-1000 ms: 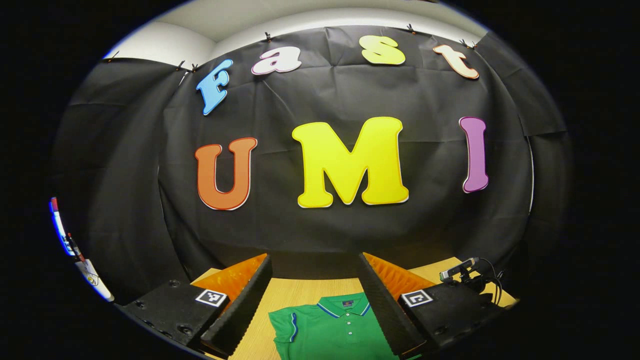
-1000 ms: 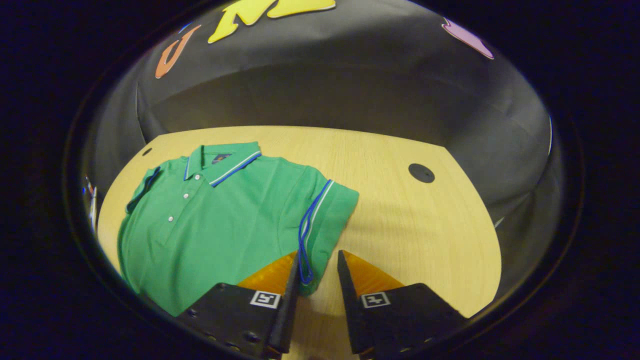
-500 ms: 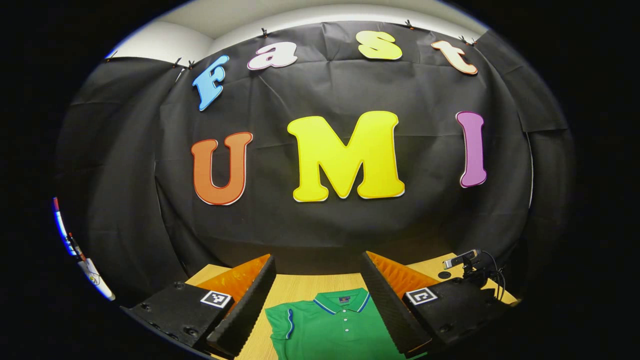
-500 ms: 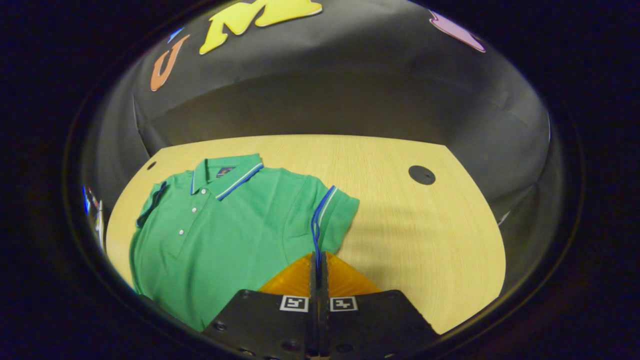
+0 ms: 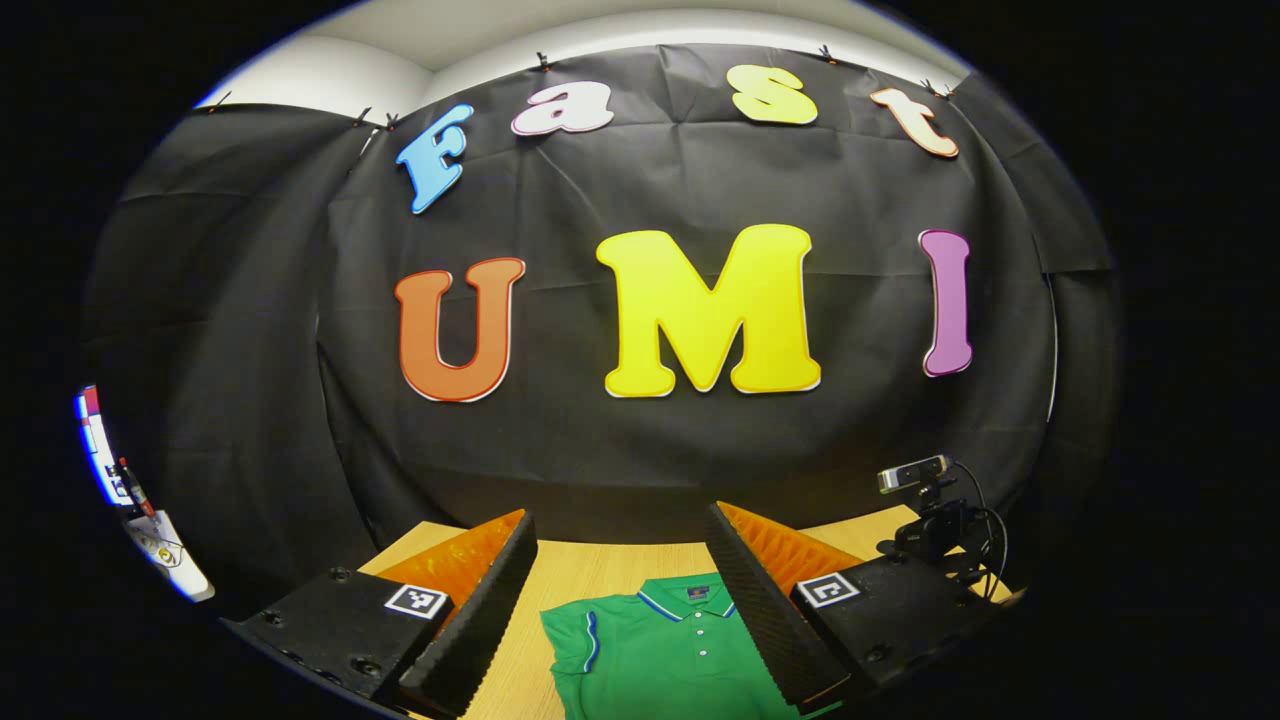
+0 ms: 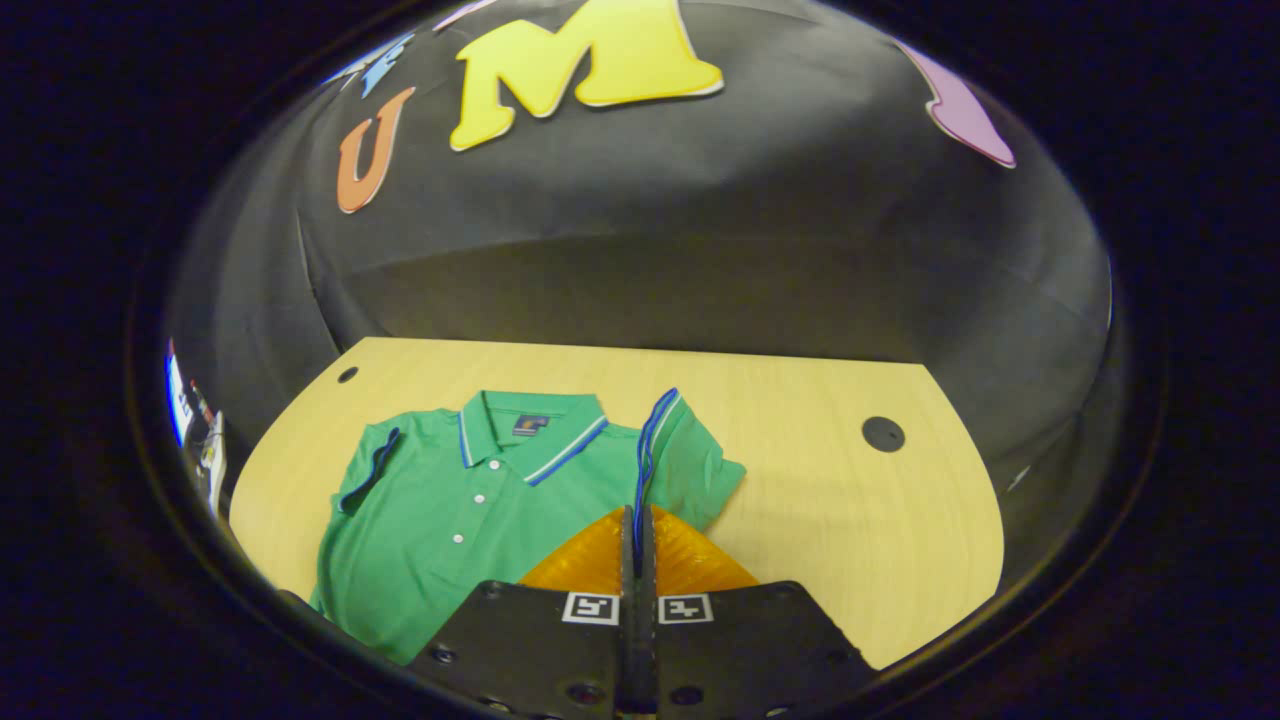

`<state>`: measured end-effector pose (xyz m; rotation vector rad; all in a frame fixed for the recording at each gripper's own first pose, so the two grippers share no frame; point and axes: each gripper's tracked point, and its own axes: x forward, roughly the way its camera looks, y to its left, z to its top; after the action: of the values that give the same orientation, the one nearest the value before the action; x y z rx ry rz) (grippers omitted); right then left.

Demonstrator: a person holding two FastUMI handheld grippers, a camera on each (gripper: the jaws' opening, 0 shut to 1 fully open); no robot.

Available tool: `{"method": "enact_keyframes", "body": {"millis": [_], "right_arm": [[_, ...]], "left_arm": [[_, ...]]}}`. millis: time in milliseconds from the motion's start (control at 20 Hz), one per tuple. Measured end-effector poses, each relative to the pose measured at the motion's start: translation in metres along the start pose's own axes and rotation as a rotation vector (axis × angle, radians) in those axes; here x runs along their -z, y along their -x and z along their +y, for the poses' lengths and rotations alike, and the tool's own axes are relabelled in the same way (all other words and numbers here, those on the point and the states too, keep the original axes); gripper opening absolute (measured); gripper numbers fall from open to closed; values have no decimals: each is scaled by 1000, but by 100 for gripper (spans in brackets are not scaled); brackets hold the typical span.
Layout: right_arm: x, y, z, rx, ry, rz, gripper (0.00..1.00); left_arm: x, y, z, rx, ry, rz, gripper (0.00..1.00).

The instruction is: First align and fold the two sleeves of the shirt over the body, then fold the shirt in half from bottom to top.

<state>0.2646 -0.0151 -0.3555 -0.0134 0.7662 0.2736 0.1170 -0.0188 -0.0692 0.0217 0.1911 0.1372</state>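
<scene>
Where the left gripper view opens at its lower left, the left tongs point(image 5: 617, 600) stand wide apart with nothing between their fingers, held above the pale wooden worktop point(image 5: 600, 565). Between those fingers, at the bottom centre of that view, lies the green shirt point(image 5: 660, 655), collar toward the black cloth wall, buttons in a row down its front. At the lower right of the same view a small camera point(image 5: 912, 473) sits on a stand with cables trailing from it.

In the right gripper view the shirt point(image 6: 450, 530) spreads over the lower left of the worktop point(image 6: 830, 520), its collar point(image 6: 530, 440) pointing to the far edge. One sleeve point(image 6: 365, 475) lies flat at the left side of the garment. Toward the centre, the other sleeve point(image 6: 690, 460) is raised off the wood, its blue-trimmed hem running down into the right tongs point(image 6: 637, 530), whose fingers are pressed together on that hem at the bottom centre. Two round dark holes mark the wood, one at the far left corner point(image 6: 347, 374) and one to the right point(image 6: 883, 434), well apart from the shirt.
</scene>
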Motion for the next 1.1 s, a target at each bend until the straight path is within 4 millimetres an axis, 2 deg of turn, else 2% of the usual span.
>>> {"method": "enact_keyframes", "body": {"millis": [150, 350, 600, 750, 900, 950, 1100], "right_arm": [[5, -11, 35, -41, 31, 26, 0], [11, -24, 61, -47, 61, 52, 0], [19, -32, 87, -78, 42, 77, 1], [10, -22, 97, -103, 48, 47, 31], [-13, 4, 91, -80, 73, -56, 94], [-22, 20, 87, -70, 72, -81, 98], [-31, 60, 77, -30, 45, -132, 96]], "left_arm": [[1, 9, 20, -41, 11, 1, 100], [7, 15, 48, -101, 13, 18, 100], [10, 23, 66, -138, 16, 35, 100], [13, 21, 64, -124, 16, 30, 100], [27, 14, 63, -103, 11, 42, 100], [32, 11, 63, -97, 11, 49, 100], [47, 2, 50, -31, 22, 51, 100]]}}
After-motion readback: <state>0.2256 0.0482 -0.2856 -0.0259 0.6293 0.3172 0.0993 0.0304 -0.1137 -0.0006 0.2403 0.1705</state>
